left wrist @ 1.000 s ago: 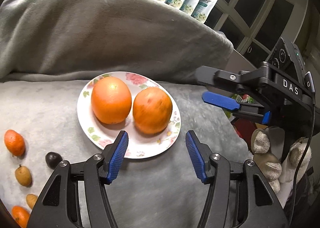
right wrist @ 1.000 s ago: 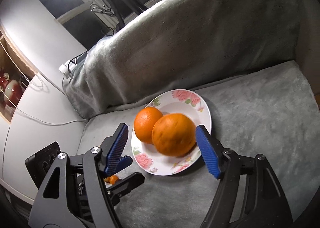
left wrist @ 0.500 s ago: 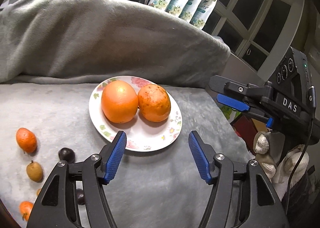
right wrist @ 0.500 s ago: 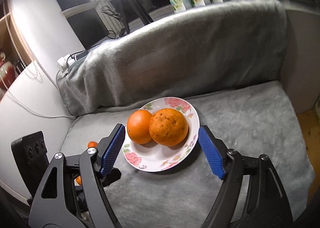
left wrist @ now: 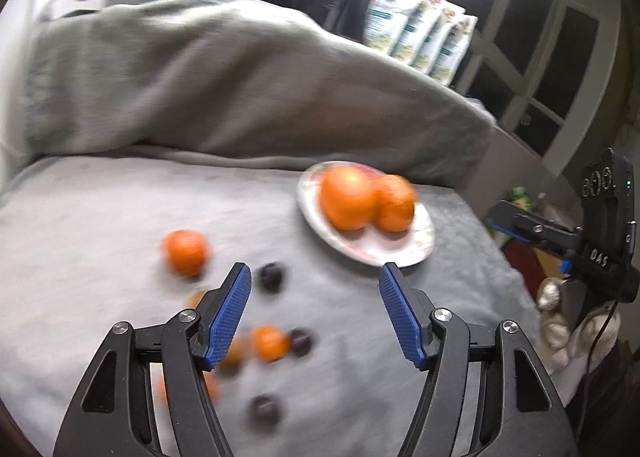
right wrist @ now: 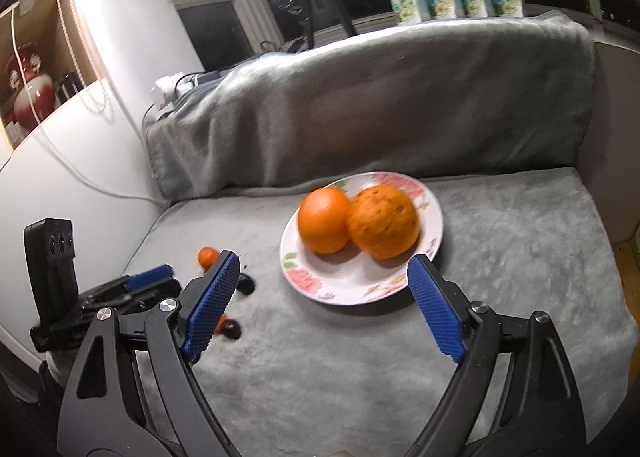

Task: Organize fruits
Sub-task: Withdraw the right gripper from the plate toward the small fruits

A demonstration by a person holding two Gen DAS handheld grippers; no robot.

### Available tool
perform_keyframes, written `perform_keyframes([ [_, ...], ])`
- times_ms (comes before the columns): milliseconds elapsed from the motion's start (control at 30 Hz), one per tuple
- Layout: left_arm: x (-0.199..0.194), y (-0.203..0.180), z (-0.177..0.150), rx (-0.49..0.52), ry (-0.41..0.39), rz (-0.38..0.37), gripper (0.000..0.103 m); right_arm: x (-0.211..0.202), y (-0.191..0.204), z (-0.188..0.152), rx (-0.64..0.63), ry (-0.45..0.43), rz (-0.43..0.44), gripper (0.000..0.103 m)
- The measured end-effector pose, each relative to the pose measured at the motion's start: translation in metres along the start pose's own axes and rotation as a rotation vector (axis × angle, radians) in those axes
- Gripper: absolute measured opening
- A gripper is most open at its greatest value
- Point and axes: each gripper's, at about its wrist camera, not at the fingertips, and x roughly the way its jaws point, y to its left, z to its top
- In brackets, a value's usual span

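While both sets of jaws have just been opening with nothing between them, the left gripper [left wrist: 314, 313] hangs spread above the grey blanket [left wrist: 100, 217], its tips apart. Beyond its right finger, the plate [left wrist: 424, 245] carries two oranges [left wrist: 348, 201] side by side. A tangerine [left wrist: 186, 251] lies beyond its left finger, with dark plums [left wrist: 271, 277] and small orange fruits blurred around that finger. The right gripper [right wrist: 322, 297] gapes wider, the plate just past its right finger.

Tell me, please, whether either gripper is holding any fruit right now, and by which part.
Nothing is held: the left gripper and right gripper are open, their jaws just widening around bare blanket.
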Motion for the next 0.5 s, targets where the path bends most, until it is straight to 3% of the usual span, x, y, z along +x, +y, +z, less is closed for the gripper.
perform_keyframes([
  [333,-0.030,0.048,-0.032,-0.079,0.010,0.094,0.066,0.025,0.035,-0.020,-0.095,0.078,0.068,0.088],
  [500,-0.025,0.052,-0.046,-0.093,0.038,0.074,0.066,0.044,0.054,-0.036,-0.165,0.146,0.096,0.070],
])
